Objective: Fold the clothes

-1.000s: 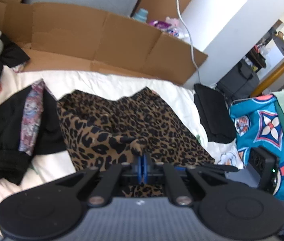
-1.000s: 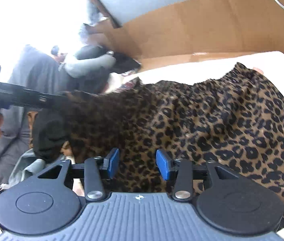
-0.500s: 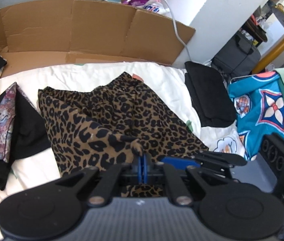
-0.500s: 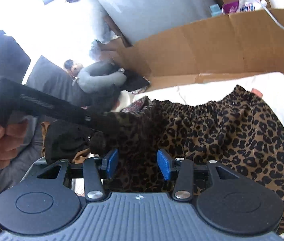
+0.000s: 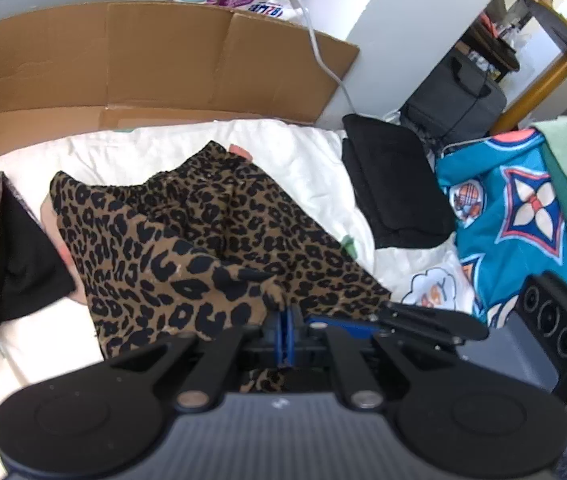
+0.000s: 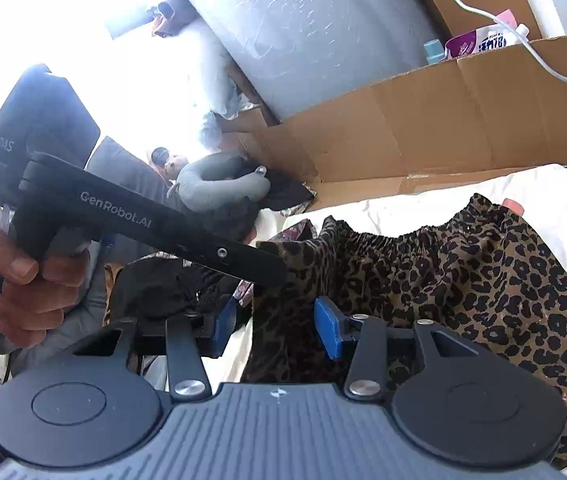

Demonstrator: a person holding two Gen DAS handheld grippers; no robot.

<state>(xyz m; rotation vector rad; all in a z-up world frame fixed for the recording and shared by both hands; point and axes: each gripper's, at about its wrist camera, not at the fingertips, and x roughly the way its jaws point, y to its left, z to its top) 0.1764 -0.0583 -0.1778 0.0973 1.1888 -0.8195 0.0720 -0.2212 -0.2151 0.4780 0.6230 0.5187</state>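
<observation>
The left gripper (image 5: 285, 334) was clamped on a pinch of the leopard garment's (image 5: 203, 240) near hem; the right gripper (image 6: 275, 326) was spread wide over the cloth at its 12 o'clock, holding nothing. The garment was spread on the white sheet (image 5: 303, 152), gathered waistband farthest away. With so little cloth pinched, the hem could be lost if pulled, or the fold dragged askew. Black clothes (image 5: 395, 188) lay at 2 o'clock; a cardboard wall (image 5: 163, 60) stood beyond.

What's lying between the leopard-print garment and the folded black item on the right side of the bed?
In the left wrist view, only bare white sheet separates the leopard-print garment from the folded black item; a small green bit sits at the garment's edge.
</observation>
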